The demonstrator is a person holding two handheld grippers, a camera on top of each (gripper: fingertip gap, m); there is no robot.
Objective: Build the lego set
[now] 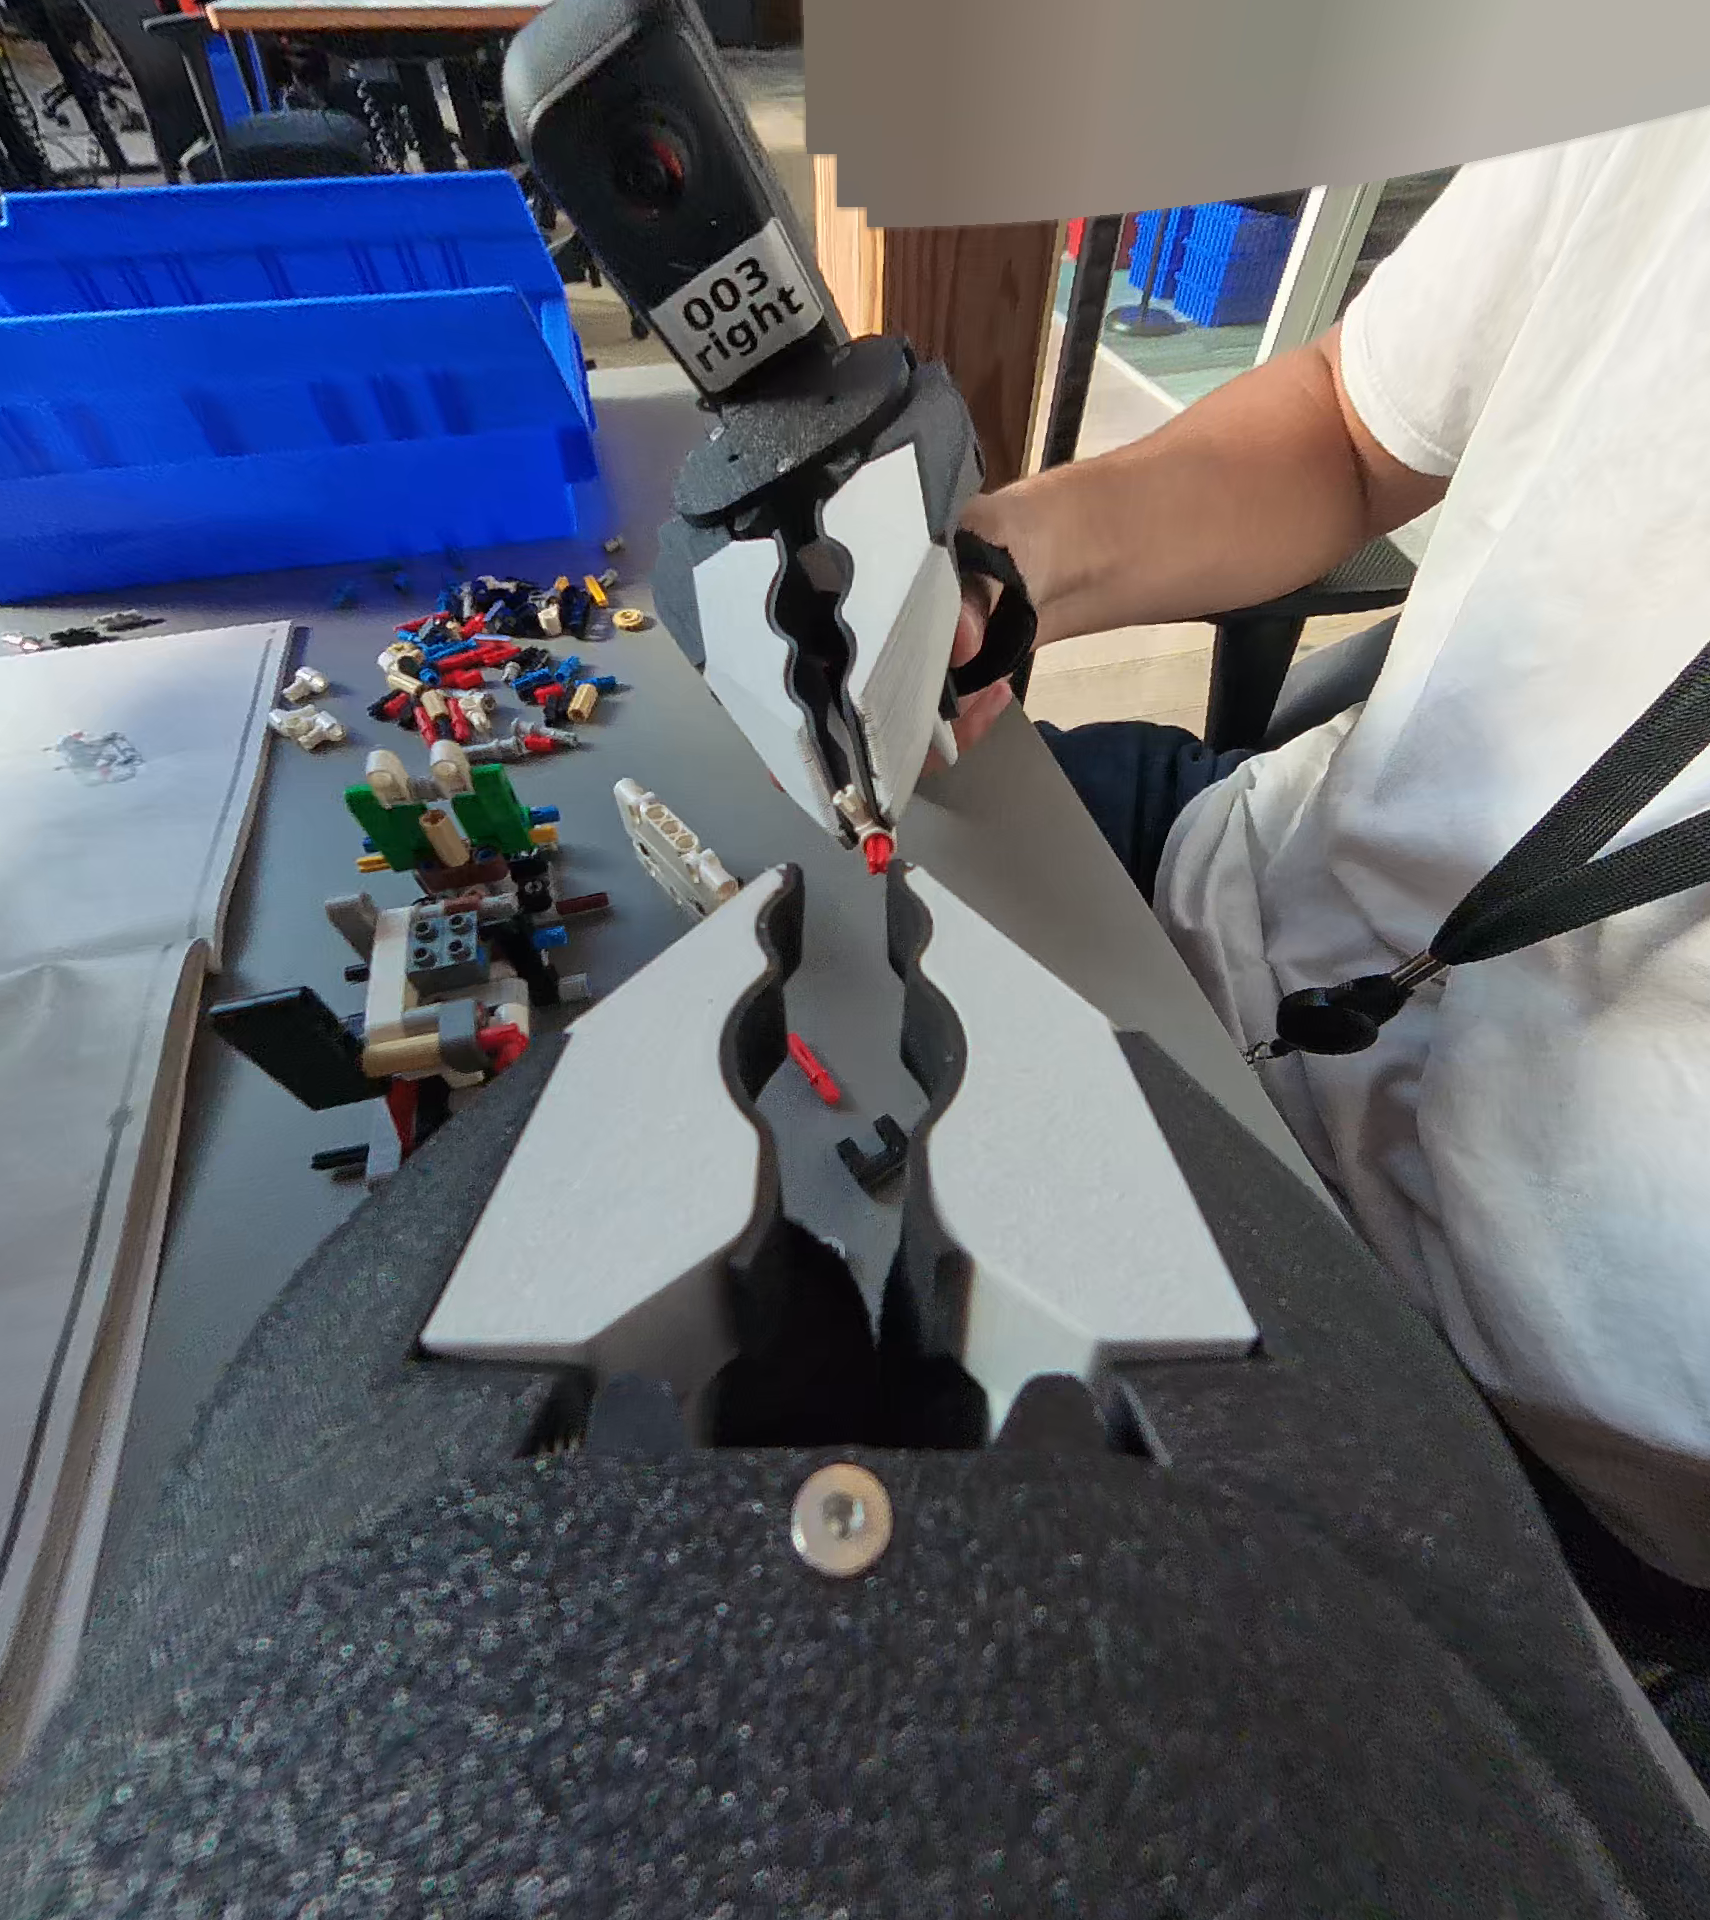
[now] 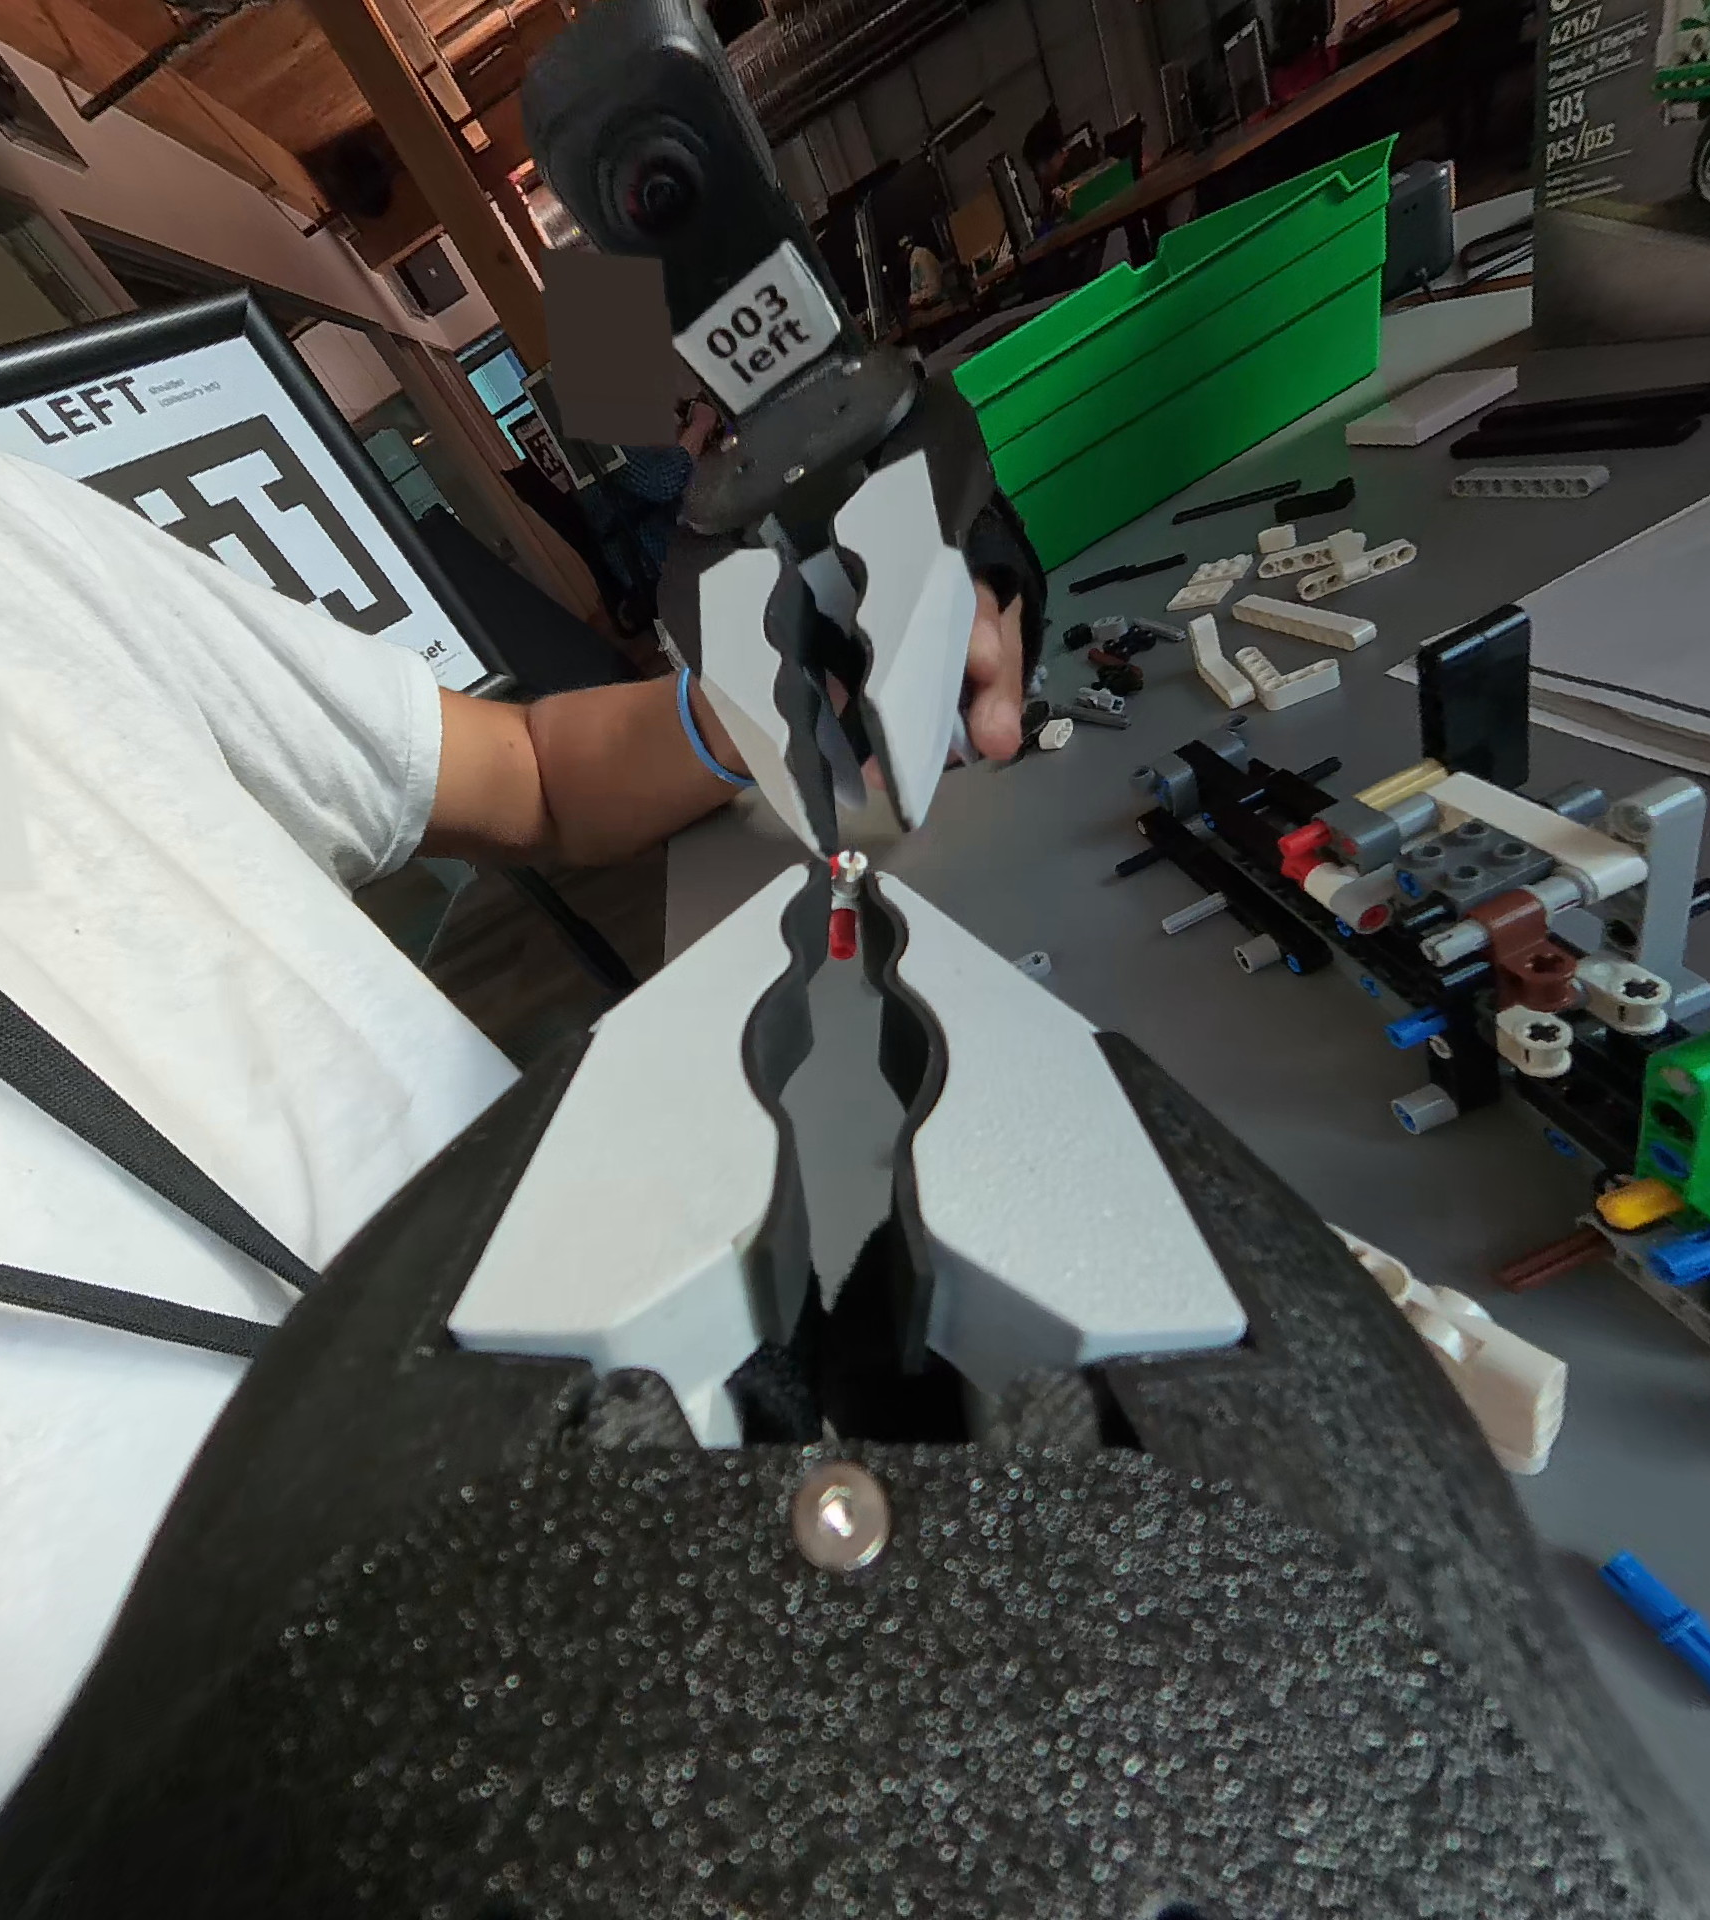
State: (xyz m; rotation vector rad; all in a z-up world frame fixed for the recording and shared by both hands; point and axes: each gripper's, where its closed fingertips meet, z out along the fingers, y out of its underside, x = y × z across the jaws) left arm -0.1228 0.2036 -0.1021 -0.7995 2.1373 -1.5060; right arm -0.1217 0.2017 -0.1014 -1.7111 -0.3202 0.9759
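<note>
**Small red-and-white peg passes between two claws**

The right claw pinches the small peg, red end and whitish end, above the grey tabletop near its edge. The left claw stands spread, its tips beside the peg, not gripping. The model truck sits well apart; room is open between.

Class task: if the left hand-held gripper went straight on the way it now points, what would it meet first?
Most likely the small red and pale pin piece clamped in the right hand-held gripper, tip-to-tip with the open left hand-held gripper; depth is uncertain.
</note>
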